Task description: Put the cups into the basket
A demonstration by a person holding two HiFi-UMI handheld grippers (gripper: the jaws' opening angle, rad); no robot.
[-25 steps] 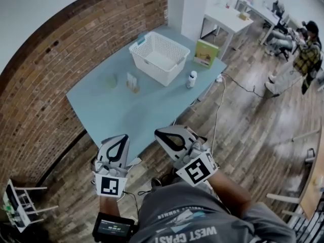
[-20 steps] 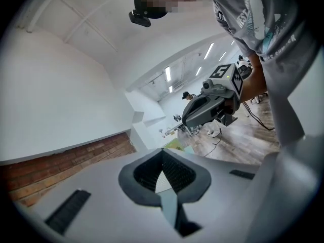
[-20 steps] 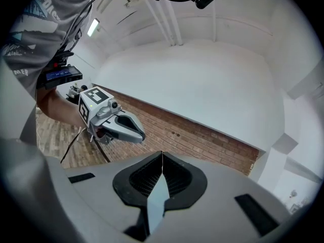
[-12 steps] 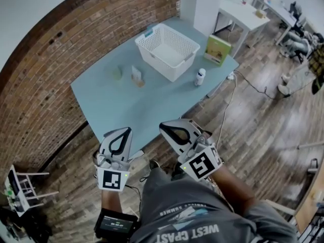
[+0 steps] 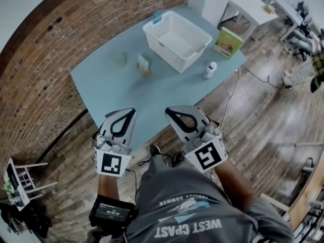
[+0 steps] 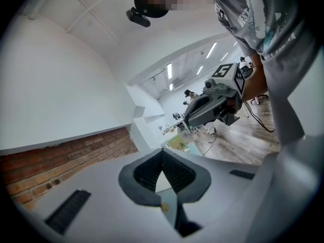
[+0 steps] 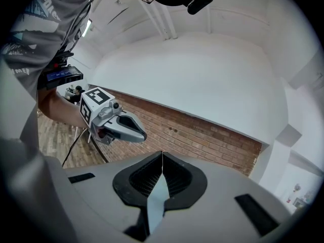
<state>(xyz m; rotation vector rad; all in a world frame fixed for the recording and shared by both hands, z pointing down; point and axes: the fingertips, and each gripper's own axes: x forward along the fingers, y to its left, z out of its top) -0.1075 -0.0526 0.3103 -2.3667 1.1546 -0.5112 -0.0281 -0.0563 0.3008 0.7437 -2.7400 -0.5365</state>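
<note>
A white mesh basket (image 5: pixel 177 37) stands empty at the far side of the light blue table (image 5: pixel 116 97). Left of it sit a pale green cup (image 5: pixel 120 61) and two small clear cups (image 5: pixel 144 67) close together. Both grippers are held side by side at the table's near edge, well short of the cups. My left gripper (image 5: pixel 132 111) is shut with nothing in it, and its jaws (image 6: pixel 162 155) meet at the tips. My right gripper (image 5: pixel 169 111) is also shut and empty, its jaws (image 7: pixel 162 155) touching.
A white bottle (image 5: pixel 210 70) stands near the table's right edge, and a green box (image 5: pixel 227 42) stands beside the basket. A brick wall (image 5: pixel 55 49) runs along the table's left side. Wooden floor and a cable (image 5: pixel 230 97) lie to the right, with desks beyond.
Both grippers have moved forward together, from over the floor to the table's near edge. The table and basket now sit closer in the view. Both jaws stay shut.
</note>
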